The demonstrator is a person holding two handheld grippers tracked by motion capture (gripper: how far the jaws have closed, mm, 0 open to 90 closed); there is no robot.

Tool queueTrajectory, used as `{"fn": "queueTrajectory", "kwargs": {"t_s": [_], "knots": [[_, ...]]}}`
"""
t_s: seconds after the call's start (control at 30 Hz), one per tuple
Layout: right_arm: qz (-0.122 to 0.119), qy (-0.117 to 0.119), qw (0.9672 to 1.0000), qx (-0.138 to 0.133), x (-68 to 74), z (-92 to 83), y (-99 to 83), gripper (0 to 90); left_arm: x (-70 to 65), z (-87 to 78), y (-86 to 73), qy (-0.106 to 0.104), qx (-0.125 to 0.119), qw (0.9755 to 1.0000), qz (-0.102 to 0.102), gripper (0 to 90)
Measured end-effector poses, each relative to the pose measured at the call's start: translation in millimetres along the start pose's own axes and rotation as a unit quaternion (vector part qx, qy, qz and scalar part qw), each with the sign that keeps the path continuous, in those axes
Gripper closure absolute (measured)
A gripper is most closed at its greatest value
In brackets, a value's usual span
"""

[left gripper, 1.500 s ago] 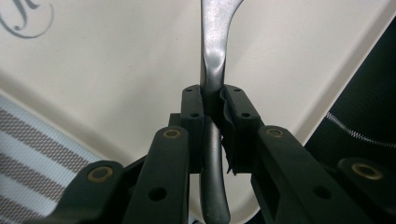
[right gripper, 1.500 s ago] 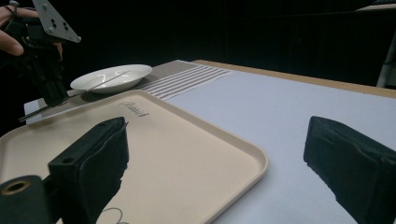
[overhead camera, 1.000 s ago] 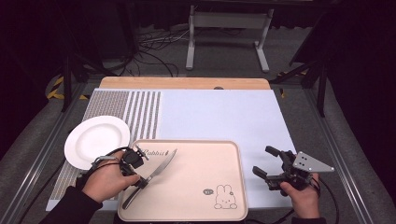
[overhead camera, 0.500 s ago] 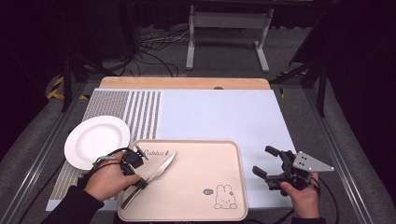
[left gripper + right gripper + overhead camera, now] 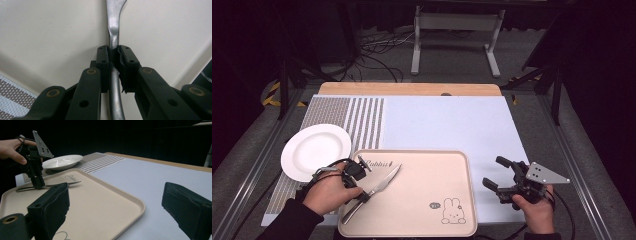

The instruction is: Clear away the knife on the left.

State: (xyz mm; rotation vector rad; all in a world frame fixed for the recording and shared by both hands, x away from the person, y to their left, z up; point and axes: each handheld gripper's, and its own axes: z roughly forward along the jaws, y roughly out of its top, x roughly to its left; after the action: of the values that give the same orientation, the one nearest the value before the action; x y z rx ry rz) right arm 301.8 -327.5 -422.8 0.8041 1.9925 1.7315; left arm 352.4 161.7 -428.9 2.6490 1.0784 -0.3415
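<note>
A metal table knife [image 5: 382, 186] lies slanted on the left part of a beige tray [image 5: 427, 172] with a rabbit drawing. My left gripper [image 5: 363, 196] points down and is shut on the knife's handle. In the left gripper view the jaws [image 5: 114, 53] pinch the handle, and the knife's blade [image 5: 113, 25] runs away over the tray. The right gripper view shows the knife [image 5: 62, 184] resting flat under the left gripper [image 5: 38, 185]. My right gripper [image 5: 493, 171] sits right of the tray on the pale blue mat, open and holding nothing [image 5: 116, 192].
A white plate [image 5: 314, 150] rests on the striped grey mat [image 5: 362, 117] left of the tray. The pale blue mat [image 5: 442, 120] stretches behind the tray to a wooden strip [image 5: 412, 89]. A metal stand [image 5: 457, 30] and cables lie on the floor beyond.
</note>
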Motion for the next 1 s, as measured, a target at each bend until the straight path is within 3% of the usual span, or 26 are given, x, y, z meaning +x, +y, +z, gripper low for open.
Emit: {"fn": "queueTrajectory", "kwargs": {"t_s": [0.13, 0.2, 0.43, 0.57, 0.73, 0.8, 0.9, 0.93, 1.0], "knots": [[-0.001, 0.001, 1.0, 0.0, 0.1, -0.1, 0.0, 8.2, -0.8, 0.3, -0.3, 0.002, -0.001, 1.0, 0.001, 79.2], [-0.001, 0.001, 1.0, -0.001, -0.1, -0.3, 0.0, 8.2, -0.9, 0.0, -0.7, 0.008, -0.003, 0.9998, 0.015, 77.2], [0.0, 0.003, 1.0, 0.003, 0.2, 1.1, -0.8, 8.0, -2.5, -2.6, -2.4, 0.042, -0.012, 0.9984, 0.037, 52.4], [0.0, 0.001, 1.0, 0.002, 0.1, 1.0, -0.8, 8.0, -6.8, -0.8, -3.2, 0.049, -0.057, 0.9945, 0.073, 29.8], [0.001, 0.001, 1.0, 0.004, 0.3, 1.7, -1.4, 7.5, -14.1, -4.3, -1.0, 0.041, -0.076, 0.9915, 0.097, 22.7], [0.001, 0.001, 1.0, 0.004, 0.2, 1.9, -1.3, 7.5, -18.2, -4.9, 1.9, 0.044, -0.099, 0.9861, 0.126, 19.8], [0.001, 0.001, 1.0, 0.003, 0.1, 1.7, -1.3, 7.5, -21.9, -4.7, 5.9, 0.046, -0.113, 0.9795, 0.16, 18.5], [0.0, 0.001, 1.0, 0.003, 0.2, 1.6, -1.2, 7.5, -23.0, -4.3, 8.4, 0.044, -0.124, 0.9752, 0.177, 19.1], [0.0, 0.002, 1.0, 0.005, 0.3, 1.8, -1.6, 7.4, -24.1, -2.5, 11.5, 0.042, -0.144, 0.9692, 0.195, 21.6]]}}
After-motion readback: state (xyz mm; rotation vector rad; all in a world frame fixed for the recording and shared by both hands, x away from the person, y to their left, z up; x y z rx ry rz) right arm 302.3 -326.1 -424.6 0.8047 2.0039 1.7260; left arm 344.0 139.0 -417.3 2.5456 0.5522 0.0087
